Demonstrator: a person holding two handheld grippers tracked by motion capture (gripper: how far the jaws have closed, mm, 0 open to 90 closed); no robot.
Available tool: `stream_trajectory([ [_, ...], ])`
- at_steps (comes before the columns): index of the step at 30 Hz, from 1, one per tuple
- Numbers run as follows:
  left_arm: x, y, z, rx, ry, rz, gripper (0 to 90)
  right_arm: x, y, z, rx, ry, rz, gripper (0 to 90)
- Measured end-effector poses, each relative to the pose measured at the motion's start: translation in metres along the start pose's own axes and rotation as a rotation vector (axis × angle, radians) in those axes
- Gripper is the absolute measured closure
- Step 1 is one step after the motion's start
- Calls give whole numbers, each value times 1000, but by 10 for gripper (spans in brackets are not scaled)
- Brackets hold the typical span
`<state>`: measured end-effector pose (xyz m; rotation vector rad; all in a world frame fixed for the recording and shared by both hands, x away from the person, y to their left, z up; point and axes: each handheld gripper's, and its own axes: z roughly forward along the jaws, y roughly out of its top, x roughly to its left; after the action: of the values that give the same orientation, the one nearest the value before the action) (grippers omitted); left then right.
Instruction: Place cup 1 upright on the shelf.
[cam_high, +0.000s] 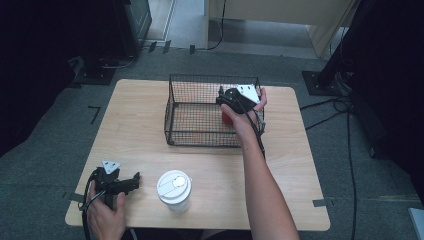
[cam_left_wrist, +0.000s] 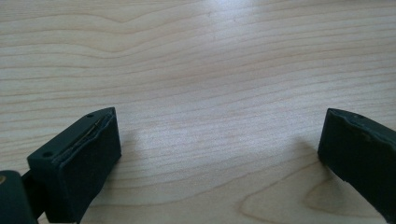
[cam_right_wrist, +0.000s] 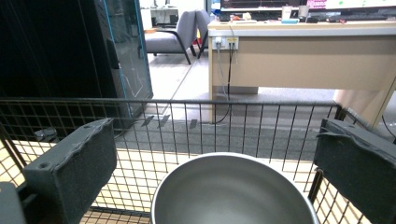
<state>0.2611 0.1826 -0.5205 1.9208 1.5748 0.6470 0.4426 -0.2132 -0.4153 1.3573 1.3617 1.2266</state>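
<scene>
Jaws, right gripper (cam_right_wrist: 219, 163): wide open, holding nothing; a cup sits between and just below them.
Jaws, left gripper (cam_left_wrist: 219, 158): wide open too, holding nothing, low over the bare desk (cam_left_wrist: 210, 70).
Cup: red outside (cam_high: 226, 118), shiny metal inside (cam_right_wrist: 229, 191). It stands in the black wire basket (cam_high: 200, 107), near the right wall.
How it will handle: looks hard, smooth and light, so it may slip. Best hold is probably across the rim.
White-lidded cup (cam_high: 174, 190): on the front of the desk, beside the left gripper (cam_high: 131, 182).

Black hand-held gripper (cam_high: 131, 182), grey plate
</scene>
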Motion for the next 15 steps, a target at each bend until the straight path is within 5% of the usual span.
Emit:
stream_trajectory([
  [15,0,0,0,-1,0,-1,0,4,14,-32,-23,73,-3,0],
])
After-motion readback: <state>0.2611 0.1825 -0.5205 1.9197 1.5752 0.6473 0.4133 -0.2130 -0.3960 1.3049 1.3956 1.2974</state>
